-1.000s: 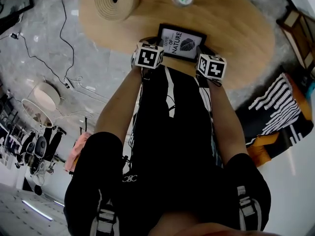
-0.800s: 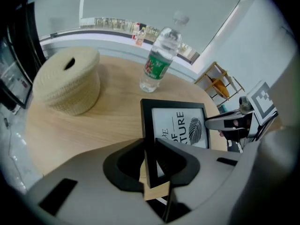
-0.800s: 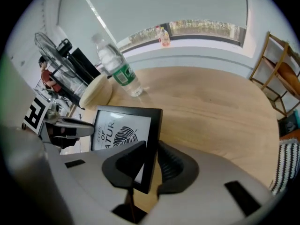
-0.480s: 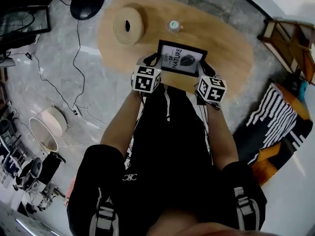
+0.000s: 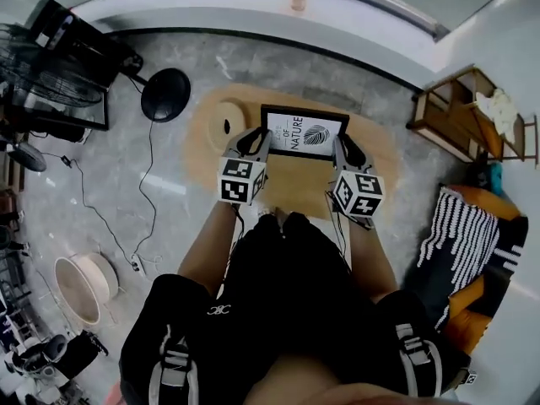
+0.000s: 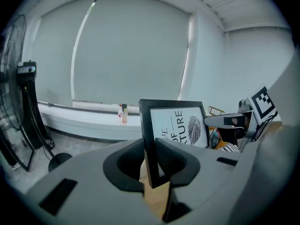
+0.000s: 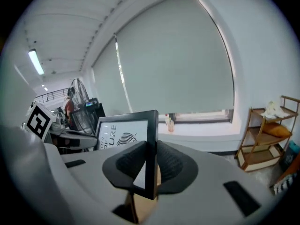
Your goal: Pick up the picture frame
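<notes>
The black picture frame, with a white print of a leaf and lettering, hangs in the air well above the oval wooden table. My left gripper is shut on the frame's left edge, and in the left gripper view the pads pinch the black moulding. My right gripper holds the right edge; its jaws are closing with the moulding between the pads. Each gripper view shows the other gripper across the print.
A round woven object lies on the table's left part. A fan with a round black base stands at the left, a wooden shelf at the right. A striped cushion lies on the floor. Cables trail at the left.
Both grippers have risen a long way with the frame between them, from the table's near edge to high above it. The table now looks much smaller and farther below.
</notes>
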The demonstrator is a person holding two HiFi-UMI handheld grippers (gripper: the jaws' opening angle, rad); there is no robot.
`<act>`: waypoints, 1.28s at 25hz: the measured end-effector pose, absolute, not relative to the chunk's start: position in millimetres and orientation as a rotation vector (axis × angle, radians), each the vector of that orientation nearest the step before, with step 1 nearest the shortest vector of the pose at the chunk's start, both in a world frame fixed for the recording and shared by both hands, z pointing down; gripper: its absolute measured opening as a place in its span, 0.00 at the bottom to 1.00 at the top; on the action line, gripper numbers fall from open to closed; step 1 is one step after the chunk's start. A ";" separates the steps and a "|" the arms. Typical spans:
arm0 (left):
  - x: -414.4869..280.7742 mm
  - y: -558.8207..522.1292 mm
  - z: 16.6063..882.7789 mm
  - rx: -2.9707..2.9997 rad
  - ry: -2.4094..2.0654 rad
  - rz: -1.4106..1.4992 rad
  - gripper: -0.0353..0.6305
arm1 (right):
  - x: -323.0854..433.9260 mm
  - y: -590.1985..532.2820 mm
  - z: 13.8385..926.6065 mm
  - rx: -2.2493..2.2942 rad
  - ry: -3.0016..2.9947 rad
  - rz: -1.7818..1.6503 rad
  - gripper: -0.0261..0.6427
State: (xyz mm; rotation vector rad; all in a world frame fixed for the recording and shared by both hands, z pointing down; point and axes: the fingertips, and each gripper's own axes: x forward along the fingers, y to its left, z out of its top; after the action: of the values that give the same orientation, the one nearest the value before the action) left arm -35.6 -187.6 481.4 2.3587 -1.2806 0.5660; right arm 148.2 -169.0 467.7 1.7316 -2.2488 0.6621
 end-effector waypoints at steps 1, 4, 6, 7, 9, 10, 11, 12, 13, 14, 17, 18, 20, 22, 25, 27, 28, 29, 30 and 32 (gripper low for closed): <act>-35.7 -187.9 459.6 2.388 -1.302 0.549 0.19 | 148.3 -169.7 445.9 1.750 -2.273 0.617 0.17; -40.7 -181.8 395.8 2.466 -1.381 0.510 0.19 | 144.2 -167.4 385.8 1.776 -2.353 0.490 0.17; -43.1 -178.3 356.5 2.516 -1.441 0.473 0.19 | 142.0 -167.2 349.5 1.788 -2.409 0.409 0.17; -44.0 -178.0 337.6 2.541 -1.474 0.449 0.19 | 141.1 -168.3 331.5 1.794 -2.437 0.368 0.17; -45.5 -177.5 301.4 2.586 -1.539 0.393 0.19 | 139.5 -169.7 294.7 1.808 -2.487 0.275 0.17; -46.1 -176.5 284.7 2.605 -1.564 0.368 0.19 | 138.8 -169.1 276.5 1.816 -2.507 0.224 0.16; -46.8 -175.0 269.5 2.622 -1.581 0.344 0.19 | 137.9 -167.5 259.8 1.824 -2.524 0.177 0.16; -47.9 -173.2 256.1 2.638 -1.594 0.322 0.19 | 136.7 -165.4 245.6 1.833 -2.539 0.140 0.16; -49.3 -171.4 244.4 2.654 -1.606 0.301 0.19 | 135.6 -163.4 234.4 1.842 -2.554 0.115 0.16; -50.2 -170.1 234.6 2.668 -1.616 0.282 0.19 | 134.9 -162.2 226.3 1.849 -2.570 0.104 0.16; -46.4 -168.9 216.4 2.702 -1.630 0.255 0.19 | 139.0 -161.8 212.6 1.871 -2.600 0.102 0.16; -42.9 -168.4 213.2 2.709 -1.631 0.253 0.19 | 142.2 -161.3 209.8 1.877 -2.600 0.094 0.16; -36.2 -168.2 209.7 2.719 -1.630 0.252 0.19 | 148.8 -160.5 206.5 1.888 -2.597 0.080 0.16; -33.4 -169.9 209.5 2.726 -1.628 0.254 0.19 | 151.7 -161.6 206.2 1.895 -2.597 0.075 0.16; -32.8 -171.2 210.7 2.732 -1.622 0.259 0.19 | 152.2 -162.6 208.1 1.901 -2.594 0.073 0.16; -32.2 -171.4 210.2 2.737 -1.620 0.263 0.19 | 152.8 -163.3 208.4 1.905 -2.593 0.074 0.16; -32.1 -171.4 209.8 2.739 -1.620 0.265 0.19 | 152.9 -163.6 208.1 1.906 -2.594 0.075 0.16; -32.1 -171.4 209.5 2.740 -1.619 0.266 0.19 | 152.8 -163.7 207.9 1.906 -2.596 0.076 0.16; -32.2 -171.2 209.6 2.738 -1.619 0.267 0.19 | 152.8 -163.7 208.1 1.906 -2.598 0.078 0.16; -31.2 -170.6 210.7 2.734 -1.621 0.271 0.19 | 153.9 -163.3 209.8 1.902 -2.600 0.084 0.16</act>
State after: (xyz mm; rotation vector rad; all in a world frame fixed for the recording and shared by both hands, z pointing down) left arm -31.2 -170.6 210.7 2.7340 -1.6213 0.2710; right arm 153.9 -163.3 209.8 1.9019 -2.6001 0.0838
